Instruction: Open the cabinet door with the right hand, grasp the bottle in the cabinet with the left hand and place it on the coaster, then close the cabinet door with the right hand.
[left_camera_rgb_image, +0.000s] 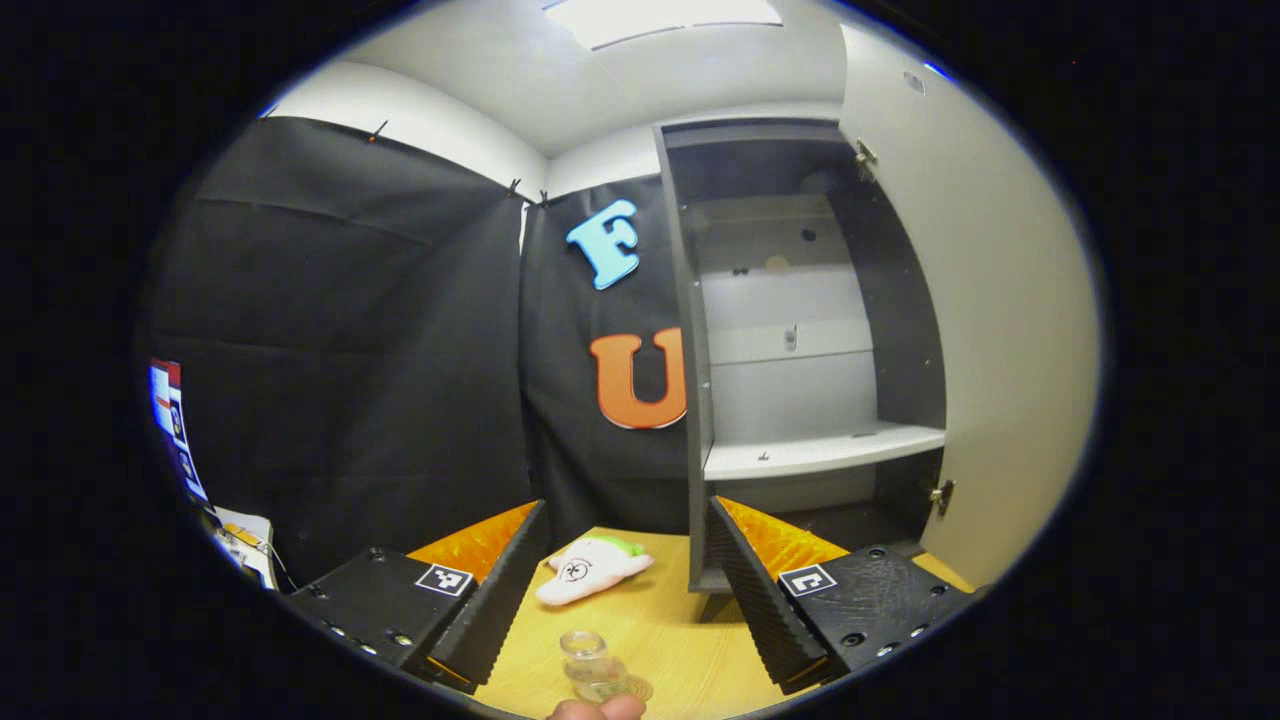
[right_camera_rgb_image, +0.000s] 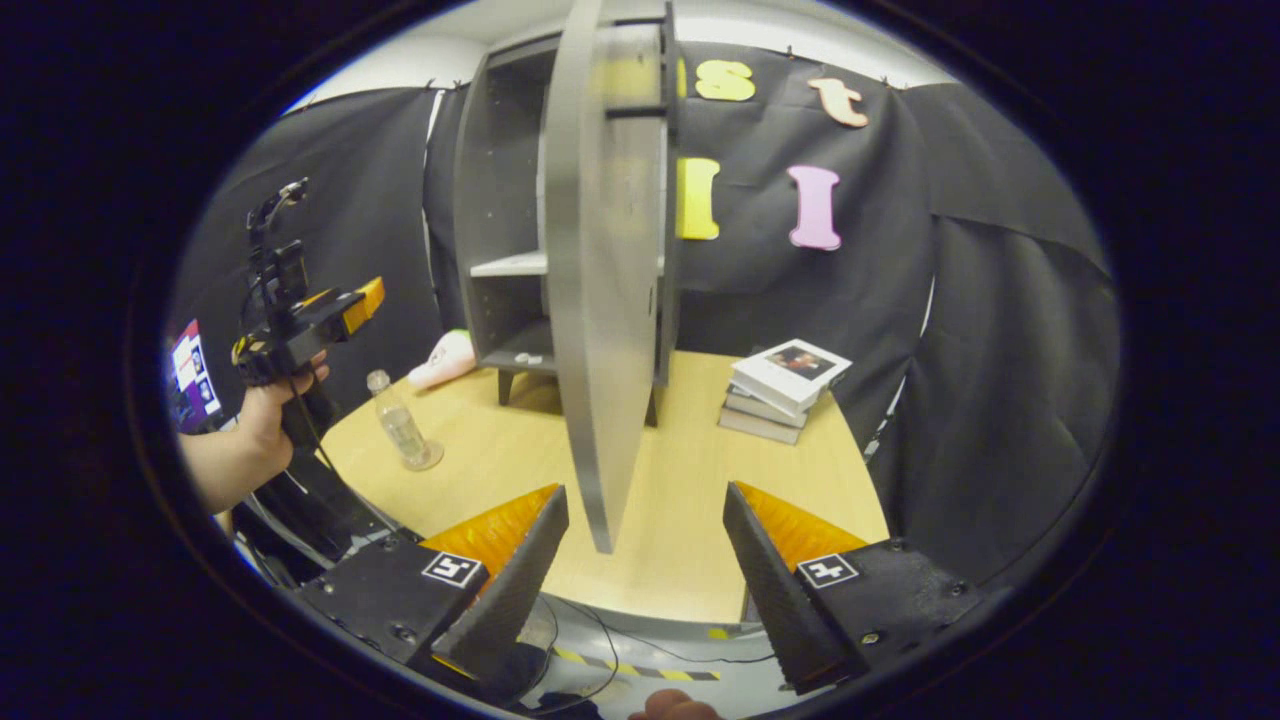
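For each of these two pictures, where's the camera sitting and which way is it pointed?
Left gripper view: rides the left claw, facing the open cabinet; bottle below, own fingers and a fingertip at the bottom edge.
Right gripper view: rides the right claw, facing the cabinet door edge-on; own fingers, plus a hand holding the left claw.
Shared: cabinet, bottle, plush toy, table.

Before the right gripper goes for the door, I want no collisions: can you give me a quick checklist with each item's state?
1. Bottle out of cabinet, upright on table: ok.
2. Bottle seated on coaster: ok, it seems.
3. Left gripper open, off the bottle: ok.
4. Right gripper open, door edge between its fingers: ok.
5. Door's swing path free of books and plush toy: ok.
6. Door shut: not ok.
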